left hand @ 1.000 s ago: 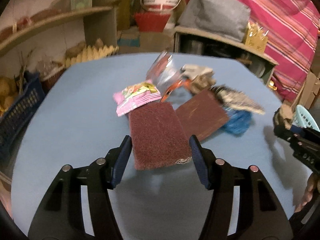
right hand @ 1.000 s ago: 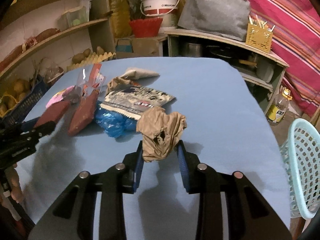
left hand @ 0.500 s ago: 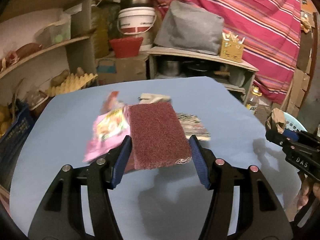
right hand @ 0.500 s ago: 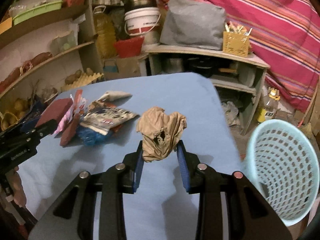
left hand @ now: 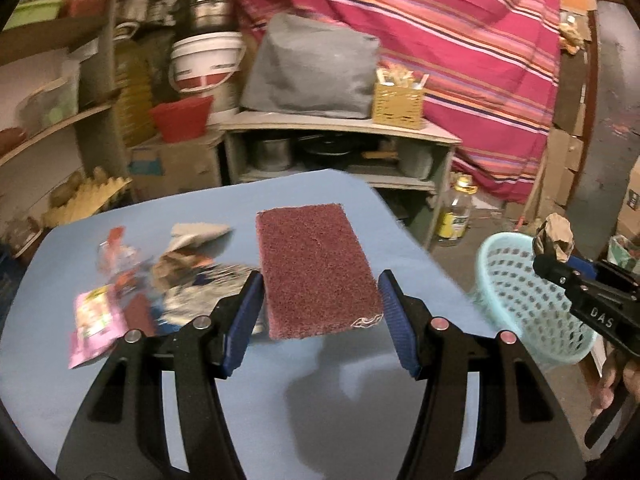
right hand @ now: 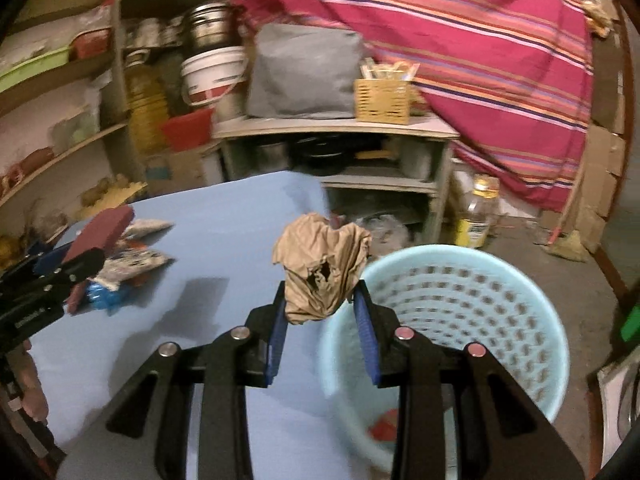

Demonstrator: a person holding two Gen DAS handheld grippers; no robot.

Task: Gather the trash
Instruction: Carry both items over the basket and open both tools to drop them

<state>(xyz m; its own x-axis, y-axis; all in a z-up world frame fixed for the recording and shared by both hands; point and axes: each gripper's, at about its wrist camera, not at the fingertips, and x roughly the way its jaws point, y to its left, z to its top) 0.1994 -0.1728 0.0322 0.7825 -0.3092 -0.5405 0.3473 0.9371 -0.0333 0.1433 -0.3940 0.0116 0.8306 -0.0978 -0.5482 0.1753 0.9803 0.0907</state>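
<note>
Left wrist view looks down along the left gripper (left hand: 320, 312), tilted toward the blue table (left hand: 200, 208), its jaws set fairly wide and clamped on the sides of a maroon scouring pad (left hand: 316, 268) lifted clear of the tabletop. Loose wrappers (left hand: 132, 280) lie in a heap on the table beside it. At that view's right edge the right gripper (right hand: 320, 308) hangs over a pale blue perforated basket (left hand: 528, 300) on the floor beside the table. Right wrist view shows its jaws narrow, pinching a crumpled brown paper ball (right hand: 324, 264) above the basket's near rim; something red lies at the basket's bottom, too blurred to name.
</note>
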